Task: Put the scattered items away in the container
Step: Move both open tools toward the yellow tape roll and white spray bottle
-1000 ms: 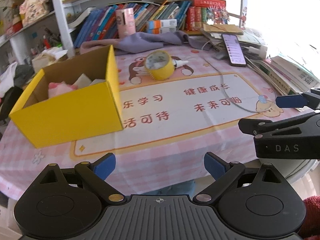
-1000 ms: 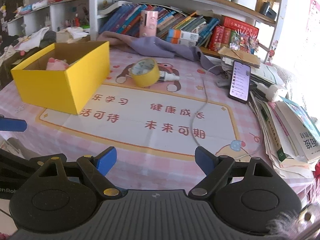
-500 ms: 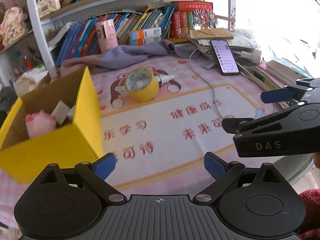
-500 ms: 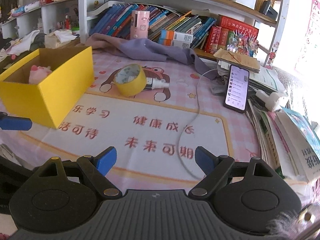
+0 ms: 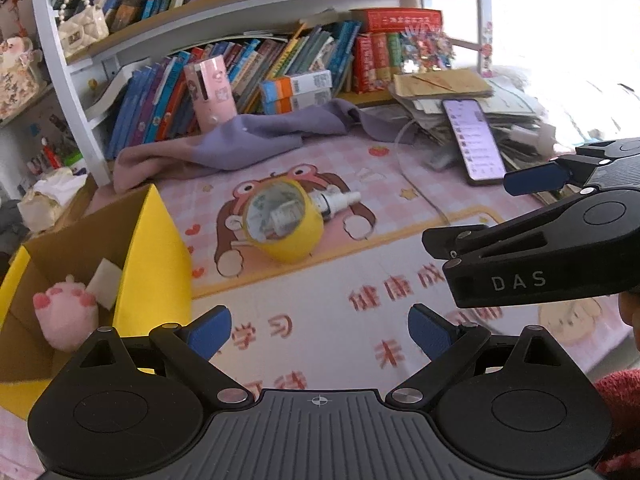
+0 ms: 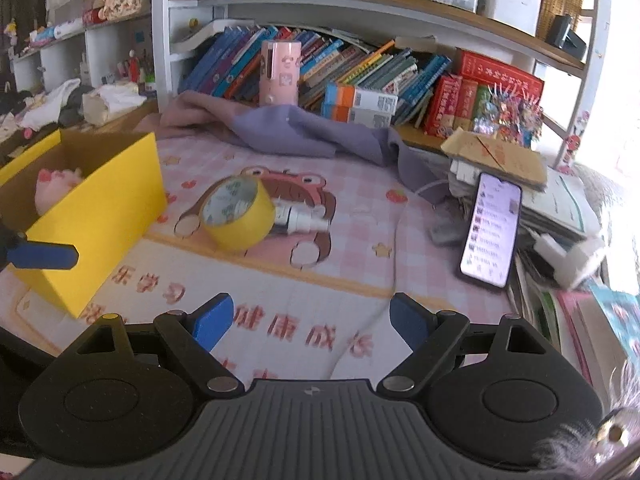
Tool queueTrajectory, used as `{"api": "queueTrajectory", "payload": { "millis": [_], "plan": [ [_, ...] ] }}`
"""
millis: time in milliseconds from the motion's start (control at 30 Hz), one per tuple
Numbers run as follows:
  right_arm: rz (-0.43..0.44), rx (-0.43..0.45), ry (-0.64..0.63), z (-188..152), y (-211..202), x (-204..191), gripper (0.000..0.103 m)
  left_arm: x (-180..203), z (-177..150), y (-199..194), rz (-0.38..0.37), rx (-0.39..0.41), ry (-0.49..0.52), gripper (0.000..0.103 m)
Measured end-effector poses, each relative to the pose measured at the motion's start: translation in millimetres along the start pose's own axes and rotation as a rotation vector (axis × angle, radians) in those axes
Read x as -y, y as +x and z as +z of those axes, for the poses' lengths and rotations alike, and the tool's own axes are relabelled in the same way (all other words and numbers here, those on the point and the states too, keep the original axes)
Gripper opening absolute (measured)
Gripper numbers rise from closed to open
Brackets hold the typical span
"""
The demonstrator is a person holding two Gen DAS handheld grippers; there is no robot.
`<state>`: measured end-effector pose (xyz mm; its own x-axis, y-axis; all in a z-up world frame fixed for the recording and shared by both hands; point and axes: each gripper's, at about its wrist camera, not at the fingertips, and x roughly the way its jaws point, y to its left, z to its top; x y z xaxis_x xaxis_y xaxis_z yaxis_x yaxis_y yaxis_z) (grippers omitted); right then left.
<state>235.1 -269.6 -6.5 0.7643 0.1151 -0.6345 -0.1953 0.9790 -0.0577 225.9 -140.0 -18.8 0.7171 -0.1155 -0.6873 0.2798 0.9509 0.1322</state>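
Observation:
A yellow tape roll (image 5: 285, 226) (image 6: 239, 214) lies on its side on the pink mat, with a small white spray bottle (image 5: 334, 203) (image 6: 301, 220) right behind it. The yellow cardboard box (image 5: 154, 256) (image 6: 96, 216) stands to the left; a pink plush toy (image 5: 66, 316) (image 6: 54, 188) and a white block (image 5: 105, 288) lie inside. My left gripper (image 5: 320, 332) is open and empty over the mat, near the box's corner. My right gripper (image 6: 310, 318) is open too, nothing between its fingers, short of the tape roll.
A purple cloth (image 6: 304, 132) is heaped at the back before the bookshelf (image 6: 360, 72). A lit phone (image 6: 490, 230) leans on stacked papers at the right, with a white cable (image 5: 420, 184) and a white charger (image 6: 568, 256) nearby. A pink cylinder (image 5: 210, 94) stands on the shelf.
Both grippers have travelled forward over the mat toward the tape roll, which now looms larger. The box has slid to the left edge of both views. Neither gripper's opening has changed.

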Motion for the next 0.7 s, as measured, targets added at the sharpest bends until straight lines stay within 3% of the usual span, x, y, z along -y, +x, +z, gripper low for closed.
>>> {"api": "queueTrajectory", "payload": {
  "millis": [300, 700],
  "plan": [
    [0.083, 0.011, -0.002, 25.7, 42.9, 28.6, 0.085, 0.7, 32.0, 35.1, 0.088, -0.032, -0.023, 0.097],
    [0.179, -0.020, 0.085, 47.4, 103.0, 62.3, 0.084, -5.9, 61.9, 90.3, 0.142, -0.121, -0.023, 0.095]
  ]
}}
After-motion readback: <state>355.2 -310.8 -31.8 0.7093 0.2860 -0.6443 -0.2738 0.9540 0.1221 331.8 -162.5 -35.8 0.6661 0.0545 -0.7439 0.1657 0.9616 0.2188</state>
